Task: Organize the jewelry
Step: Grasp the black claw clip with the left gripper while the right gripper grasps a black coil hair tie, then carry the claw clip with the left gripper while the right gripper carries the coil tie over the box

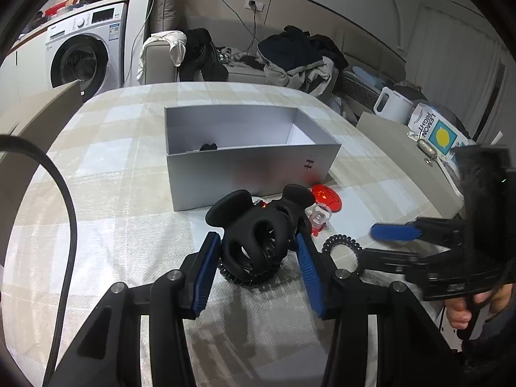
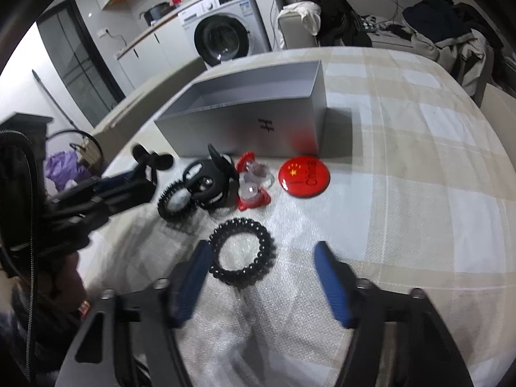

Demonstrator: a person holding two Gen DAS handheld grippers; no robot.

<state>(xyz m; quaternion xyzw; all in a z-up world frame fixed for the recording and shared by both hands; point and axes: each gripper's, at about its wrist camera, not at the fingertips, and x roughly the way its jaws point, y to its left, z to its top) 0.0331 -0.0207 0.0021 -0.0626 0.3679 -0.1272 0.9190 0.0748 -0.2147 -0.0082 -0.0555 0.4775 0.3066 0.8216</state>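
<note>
The left gripper [image 1: 256, 251] has its fingers spread wide on either side of a big black claw clip [image 1: 254, 225], not quite squeezing it as far as I can tell. That clip sits on a black coil hair tie [image 1: 245, 277], just near of the grey box [image 1: 251, 164]. The right gripper [image 2: 262, 280] is open too, with another spiral hair tie [image 2: 242, 253] lying between its fingers. A red badge [image 2: 304, 177] sits to the right, near the box.

Two coil hair ties [image 2: 242, 253], one box [image 2: 251, 122]
</note>
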